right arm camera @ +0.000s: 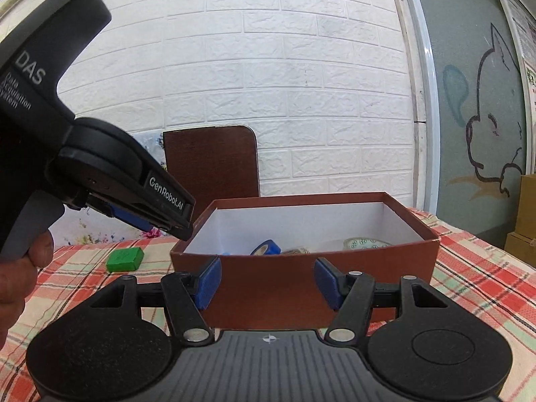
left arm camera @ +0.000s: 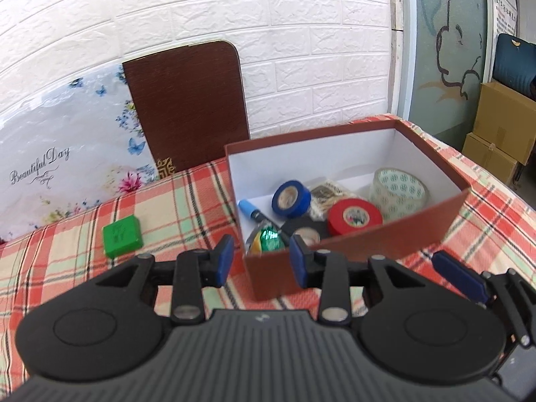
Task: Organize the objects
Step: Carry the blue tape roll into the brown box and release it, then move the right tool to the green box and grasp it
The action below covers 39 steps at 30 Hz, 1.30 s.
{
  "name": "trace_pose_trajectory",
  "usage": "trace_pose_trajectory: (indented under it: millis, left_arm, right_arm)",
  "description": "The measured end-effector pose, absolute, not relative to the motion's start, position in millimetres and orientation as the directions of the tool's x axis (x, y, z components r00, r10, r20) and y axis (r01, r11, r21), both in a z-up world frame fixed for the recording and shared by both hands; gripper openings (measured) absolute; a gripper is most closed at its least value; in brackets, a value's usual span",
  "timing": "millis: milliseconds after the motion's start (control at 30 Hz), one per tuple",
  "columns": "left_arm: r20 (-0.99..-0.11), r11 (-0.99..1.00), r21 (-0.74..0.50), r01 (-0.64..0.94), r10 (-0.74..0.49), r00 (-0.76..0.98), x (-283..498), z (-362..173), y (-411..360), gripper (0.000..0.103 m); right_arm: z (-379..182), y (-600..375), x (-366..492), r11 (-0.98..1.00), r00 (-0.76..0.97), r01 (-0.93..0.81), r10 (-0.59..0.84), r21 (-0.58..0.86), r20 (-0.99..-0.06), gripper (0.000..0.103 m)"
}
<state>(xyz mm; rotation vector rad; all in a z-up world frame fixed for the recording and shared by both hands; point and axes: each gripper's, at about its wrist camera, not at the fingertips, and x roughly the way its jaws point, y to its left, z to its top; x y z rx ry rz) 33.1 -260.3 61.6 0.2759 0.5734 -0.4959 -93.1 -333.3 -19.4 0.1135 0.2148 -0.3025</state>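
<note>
Left wrist view: box (left arm camera: 351, 258) already holds tape rolls (left arm camera: 354, 216); green block (left arm camera: 122, 234) still on the tablecloth (left arm camera: 67, 268); left gripper (left arm camera: 261, 261) and right gripper (right arm camera: 268, 279) both released, empty

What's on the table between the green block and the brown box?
Nothing: only bare plaid tablecloth between green block and brown box, in both wrist views.

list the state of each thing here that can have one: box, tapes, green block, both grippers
box: open, no lid on
blue tape: in box, tilted on edge
red tape: in box
clear tape: in box, at the far end
green block: flat on the tablecloth, outside box
left gripper: open, empty
right gripper: open, empty
</note>
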Motion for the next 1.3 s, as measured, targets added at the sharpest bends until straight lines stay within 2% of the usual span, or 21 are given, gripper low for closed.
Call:
trace_pose_trajectory:
  millis: [467, 733, 1300]
  left_arm:
    - [-0.579, 0.868, 0.129, 0.479, -0.326, 0.747, 7.2, 47.3, -217.9, 0.043]
    - [-0.595, 0.889, 0.129, 0.439, -0.285, 0.752, 13.1, 35.2, -182.6, 0.048]
    - [-0.642, 0.935, 0.08, 0.346, -0.217, 0.736, 50.1, 5.7, -104.1, 0.05]
  right_arm:
    - [-19.8, -303.6, -117.0, 0.956, 0.932, 0.287, -0.263, 0.067, -0.25, 0.06]
    - [-17.2, -281.7, -109.4, 0.967, 0.937, 0.248, -0.227, 0.049, -0.264, 0.06]
    - [-21.3, -225.0, -68.3, 0.992, 0.935, 0.127, -0.128, -0.027, -0.331, 0.06]
